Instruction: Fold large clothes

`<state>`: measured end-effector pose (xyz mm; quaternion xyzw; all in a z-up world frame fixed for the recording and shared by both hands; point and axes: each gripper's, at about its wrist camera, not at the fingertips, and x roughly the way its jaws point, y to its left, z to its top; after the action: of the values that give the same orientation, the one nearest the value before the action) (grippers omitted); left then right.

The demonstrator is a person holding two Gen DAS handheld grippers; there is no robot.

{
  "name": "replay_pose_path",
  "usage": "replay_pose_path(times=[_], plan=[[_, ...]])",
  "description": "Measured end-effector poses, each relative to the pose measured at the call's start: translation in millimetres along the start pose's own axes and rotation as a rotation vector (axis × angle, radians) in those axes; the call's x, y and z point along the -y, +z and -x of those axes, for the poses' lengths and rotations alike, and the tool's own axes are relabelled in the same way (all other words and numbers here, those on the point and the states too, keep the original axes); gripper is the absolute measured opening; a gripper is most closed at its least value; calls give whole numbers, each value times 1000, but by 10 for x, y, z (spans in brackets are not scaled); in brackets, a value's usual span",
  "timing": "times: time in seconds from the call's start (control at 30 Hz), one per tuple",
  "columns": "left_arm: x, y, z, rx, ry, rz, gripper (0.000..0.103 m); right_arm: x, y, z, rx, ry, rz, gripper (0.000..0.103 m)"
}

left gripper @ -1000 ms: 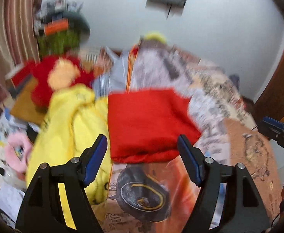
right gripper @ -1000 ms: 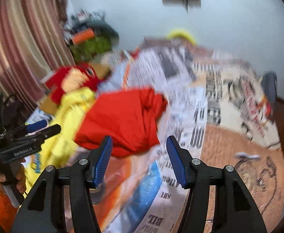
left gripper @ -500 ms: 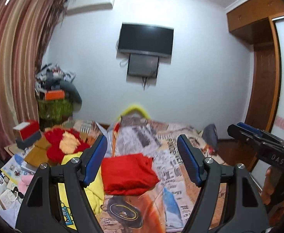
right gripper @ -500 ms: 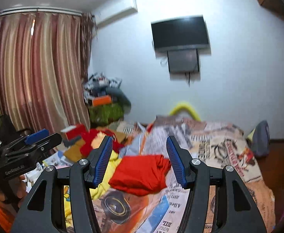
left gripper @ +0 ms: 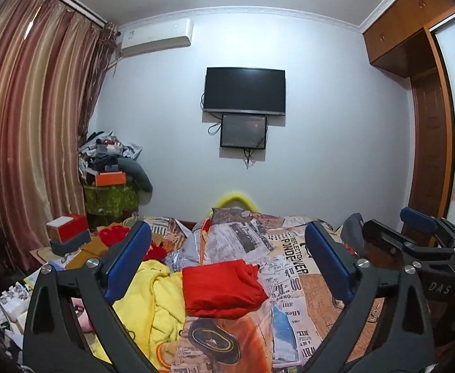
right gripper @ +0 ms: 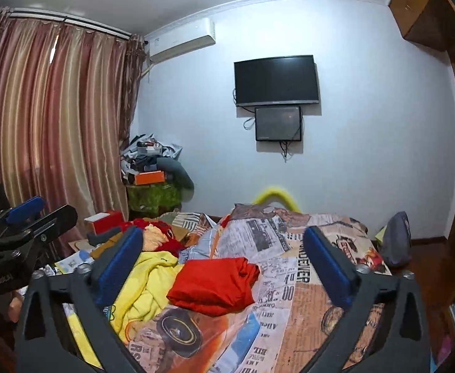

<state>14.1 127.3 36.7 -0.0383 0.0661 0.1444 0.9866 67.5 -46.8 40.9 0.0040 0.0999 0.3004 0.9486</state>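
A folded red garment (left gripper: 224, 289) (right gripper: 215, 281) lies on the bed's printed cover (left gripper: 292, 267) (right gripper: 277, 298). A crumpled yellow garment (left gripper: 153, 298) (right gripper: 140, 283) spreads to its left. My left gripper (left gripper: 227, 264) is held well above and back from the red garment; its jaws are opening wide with nothing between them. My right gripper (right gripper: 224, 264) hangs likewise, jaws opening, empty. Each gripper also appears at the edge of the other's view: the right gripper (left gripper: 414, 242), the left gripper (right gripper: 25, 223).
A red and yellow plush toy (right gripper: 162, 236) and boxes (left gripper: 69, 236) sit at the bed's left. A cluttered stand (left gripper: 109, 186) stands by the striped curtain (left gripper: 31, 143). A television (left gripper: 244, 91) hangs on the far wall. A wooden wardrobe (left gripper: 426, 143) is at the right.
Both grippers rose and tipped up from just above the red garment, so the wall and television came into view. Their jaws have spread wider. The red garment stays on the bed.
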Motion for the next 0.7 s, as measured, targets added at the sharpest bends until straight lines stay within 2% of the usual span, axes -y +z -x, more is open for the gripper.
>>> replay_pose_path(times=[0.17,0.7], plan=[[-13,-58,-41,-29,-9,11,100,21,13,11,-21,-14,-16,103],[73,-160,-62,-44,13,-19,101,20,-74,100,-32,-32,-20,103]])
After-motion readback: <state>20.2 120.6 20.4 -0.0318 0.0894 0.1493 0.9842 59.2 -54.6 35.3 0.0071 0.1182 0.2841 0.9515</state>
